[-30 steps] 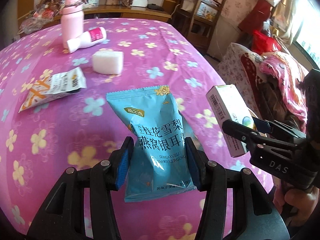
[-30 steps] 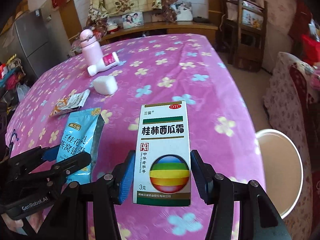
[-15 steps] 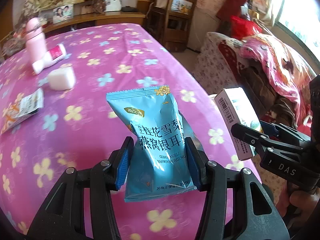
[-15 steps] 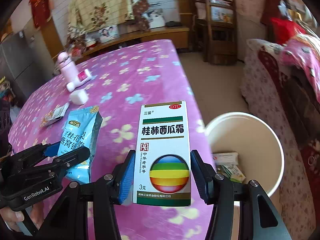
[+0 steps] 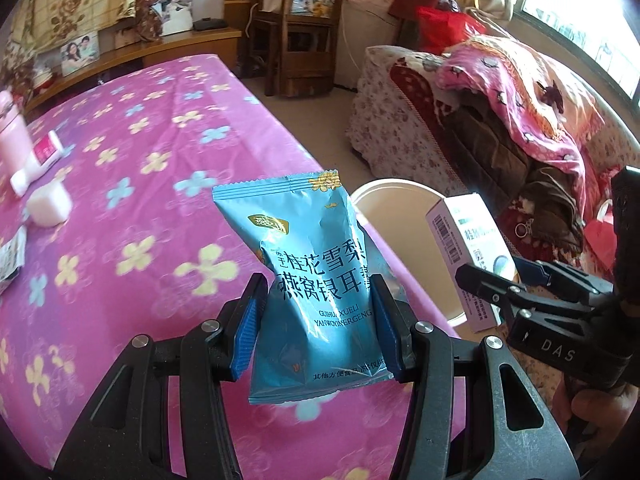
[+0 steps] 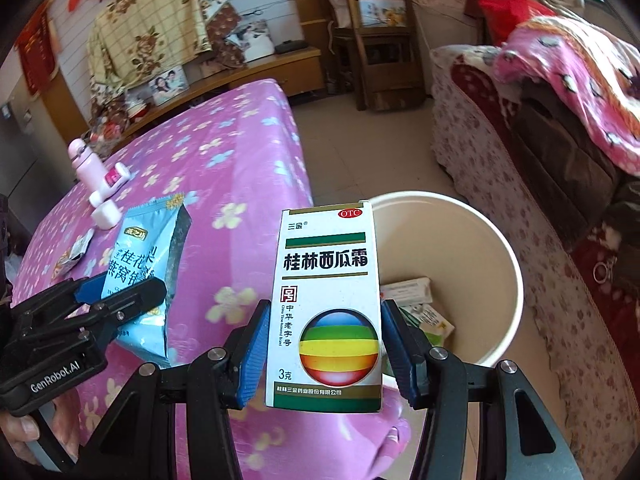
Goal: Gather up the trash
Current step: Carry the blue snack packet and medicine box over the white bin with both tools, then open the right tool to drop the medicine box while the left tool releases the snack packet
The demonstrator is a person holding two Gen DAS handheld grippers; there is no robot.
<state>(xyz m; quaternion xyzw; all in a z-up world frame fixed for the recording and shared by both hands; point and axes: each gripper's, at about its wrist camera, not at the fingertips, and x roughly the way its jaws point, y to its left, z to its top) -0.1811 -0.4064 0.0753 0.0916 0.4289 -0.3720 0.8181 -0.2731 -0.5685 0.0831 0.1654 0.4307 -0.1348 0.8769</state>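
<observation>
My left gripper (image 5: pixel 318 328) is shut on a blue snack packet (image 5: pixel 316 276), held upright above the table's right edge. My right gripper (image 6: pixel 326 350) is shut on a white medicine box (image 6: pixel 326 308) with a rainbow ball printed on it. That box (image 5: pixel 466 256) also shows at the right of the left wrist view, and the packet (image 6: pixel 144 276) at the left of the right wrist view. A cream bin (image 6: pixel 476 240) stands on the floor beside the table, just beyond the box, with a few small cartons (image 6: pixel 412 292) inside. Its rim (image 5: pixel 394 186) peeks out behind the packet.
The pink flowered tablecloth (image 5: pixel 140 152) still carries a white block (image 5: pixel 50 208), a pink bottle (image 6: pixel 86 164), a white-and-pink tube (image 5: pixel 38 160) and a flat wrapper (image 6: pixel 74 254). A sofa with blankets (image 6: pixel 560 120) stands right of the bin; a wooden shelf (image 6: pixel 376 32) at the back.
Both grippers have swung right from over the table to its edge, each keeping its item. The bin has come into view under the box and behind the packet.
</observation>
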